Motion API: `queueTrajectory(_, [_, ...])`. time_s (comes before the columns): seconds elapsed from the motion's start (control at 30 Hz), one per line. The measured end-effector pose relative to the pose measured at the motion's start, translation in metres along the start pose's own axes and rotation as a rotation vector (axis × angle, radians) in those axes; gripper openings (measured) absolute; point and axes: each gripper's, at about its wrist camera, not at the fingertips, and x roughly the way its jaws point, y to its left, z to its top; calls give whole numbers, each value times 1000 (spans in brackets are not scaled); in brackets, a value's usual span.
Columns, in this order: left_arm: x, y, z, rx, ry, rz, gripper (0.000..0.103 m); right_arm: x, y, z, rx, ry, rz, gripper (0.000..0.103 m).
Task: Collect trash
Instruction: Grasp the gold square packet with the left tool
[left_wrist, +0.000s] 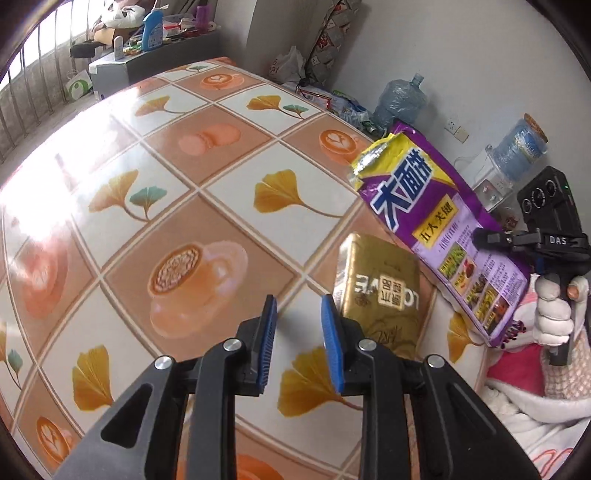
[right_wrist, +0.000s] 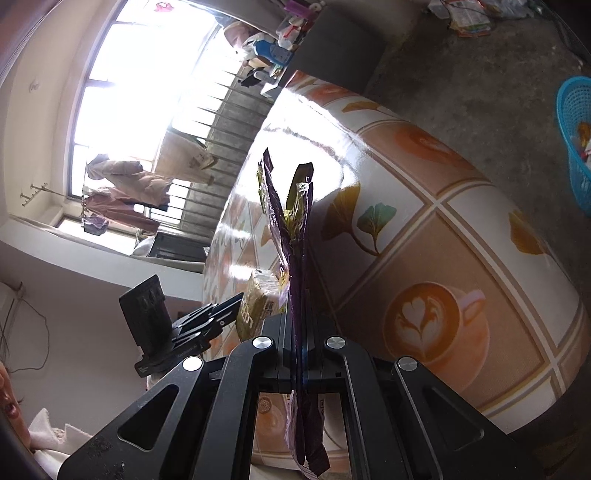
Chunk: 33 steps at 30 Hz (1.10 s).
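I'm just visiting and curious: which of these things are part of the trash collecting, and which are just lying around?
Part of the job:
purple bag, clamped in the right gripper
gold carton on the table
left gripper, open
blue basket, probably the bin

Just lying about:
water jugs
blue bottle

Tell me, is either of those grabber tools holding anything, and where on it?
The right gripper is clamped on the purple snack bag, near the middle of one long edge. The left gripper is open and holds nothing; the gold pack sits beside it.

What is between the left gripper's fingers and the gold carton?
Nothing: in the left wrist view the left gripper has one blue finger right beside the gold carton, only patterned tablecloth between.
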Motion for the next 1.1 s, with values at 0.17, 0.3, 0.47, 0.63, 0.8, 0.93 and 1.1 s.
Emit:
queueTrajectory(0.17, [-19, -8, -5, -47, -68, -37, 48, -1, 1, 2, -2, 3, -5, 0])
queueTrajectory(0.3, [-9, -36, 2, -3, -63, -8, 72, -8, 5, 3, -15, -16, -24, 1])
queueTrajectory(0.47, [13, -62, 3, 76, -51, 119, 77, -16, 2, 2, -8, -36, -36, 1])
queueTrajectory(0.63, [16, -70, 4, 79, -63, 156, 77, -18, 2, 1, -3, -41, -35, 1])
queueTrajectory(0.8, [14, -77, 3, 85, -72, 143, 77, -18, 2, 1, -5, -40, -35, 1])
queueTrajectory(0.93, [21, -81, 2, 108, -55, 193, 77, -18, 2, 1, -6, -40, -33, 1])
queueTrajectory(1.1, [27, -80, 0, 115, -47, 220, 75, -18, 1, 2, -6, -39, -32, 1])
